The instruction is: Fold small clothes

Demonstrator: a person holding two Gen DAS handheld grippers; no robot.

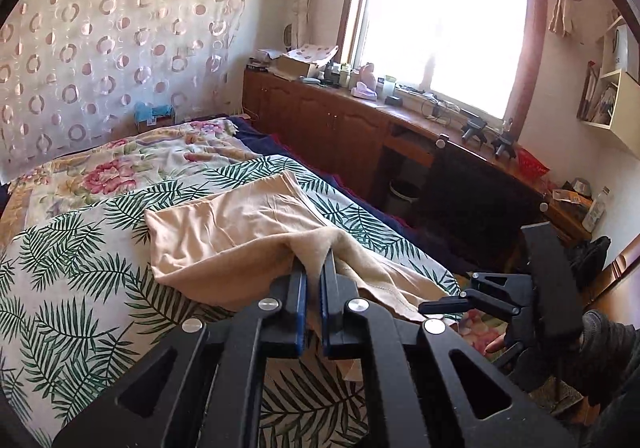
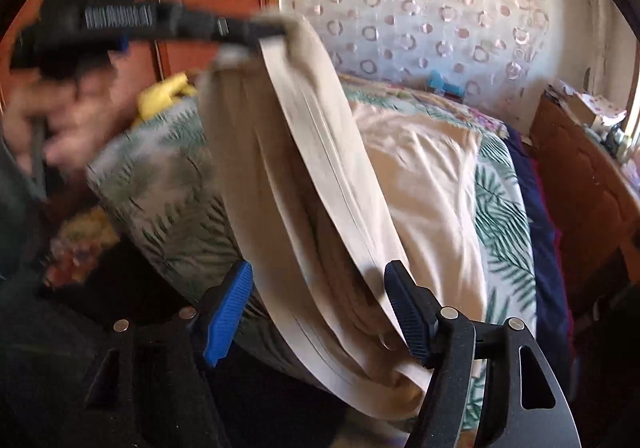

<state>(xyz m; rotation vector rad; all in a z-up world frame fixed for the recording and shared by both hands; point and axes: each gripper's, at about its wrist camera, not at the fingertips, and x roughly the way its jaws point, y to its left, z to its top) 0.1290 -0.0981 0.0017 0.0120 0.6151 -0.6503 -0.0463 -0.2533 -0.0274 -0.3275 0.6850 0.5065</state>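
A beige garment lies on the palm-leaf bed cover. My left gripper is shut on its near edge, and the cloth rises in a peak at the fingertips. In the right wrist view the left gripper holds that edge up high, blurred, so the garment hangs in a slanted sheet down to the bed. My right gripper is open, its blue pads standing wide on either side of the hanging cloth without pinching it. From the left wrist view it sits low at the right, off the bed's edge.
A floral quilt covers the bed's far end. Along the window wall run a wooden cabinet and a cluttered desk, with a dark chair beside the bed. A yellow item lies by the bed's left side. A person's hand grips the left tool.
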